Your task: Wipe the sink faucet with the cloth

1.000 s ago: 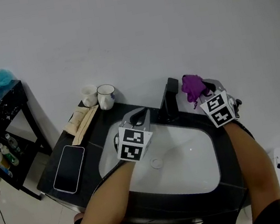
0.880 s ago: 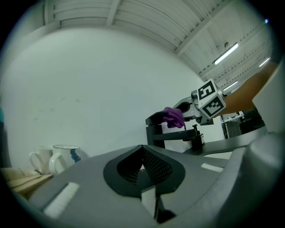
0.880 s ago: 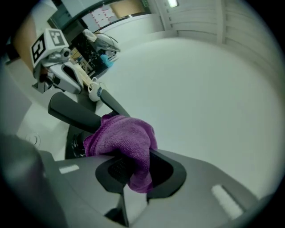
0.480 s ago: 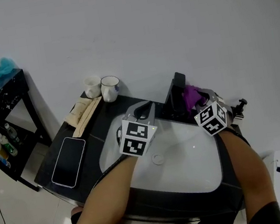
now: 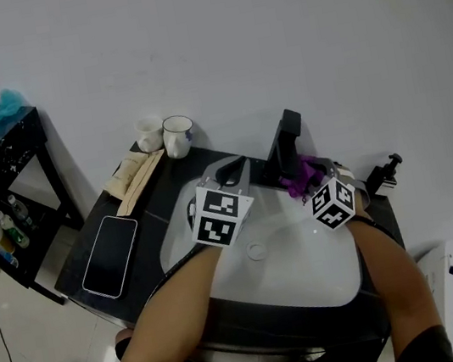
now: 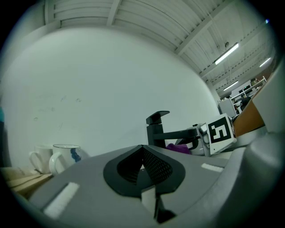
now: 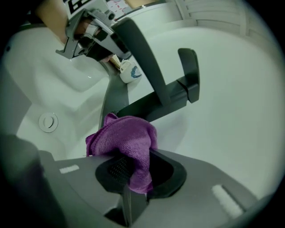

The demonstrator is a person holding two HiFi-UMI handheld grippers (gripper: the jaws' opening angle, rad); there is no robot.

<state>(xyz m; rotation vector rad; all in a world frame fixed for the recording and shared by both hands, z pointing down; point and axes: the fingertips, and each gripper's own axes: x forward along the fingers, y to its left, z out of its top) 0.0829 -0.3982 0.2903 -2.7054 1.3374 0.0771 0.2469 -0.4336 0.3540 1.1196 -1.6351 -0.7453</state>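
Against the black faucet's [image 7: 165, 97] slanted spout sits the purple cloth [image 7: 125, 141], bunched up and pinched between the closed jaws of the right gripper [image 7: 133, 168]. From the head view the cloth [image 5: 302, 177] lies just right of the faucet [image 5: 284, 152], over the back rim of the white sink [image 5: 310, 267]. Left of the faucet, the left gripper [image 5: 231, 175] hovers over the basin's rear edge with its jaws pressed together on nothing. Farther left of the faucet, two mugs [image 5: 178, 136] stand by the wall, and a phone [image 5: 110, 257] lies flat on the dark counter [image 5: 154, 198].
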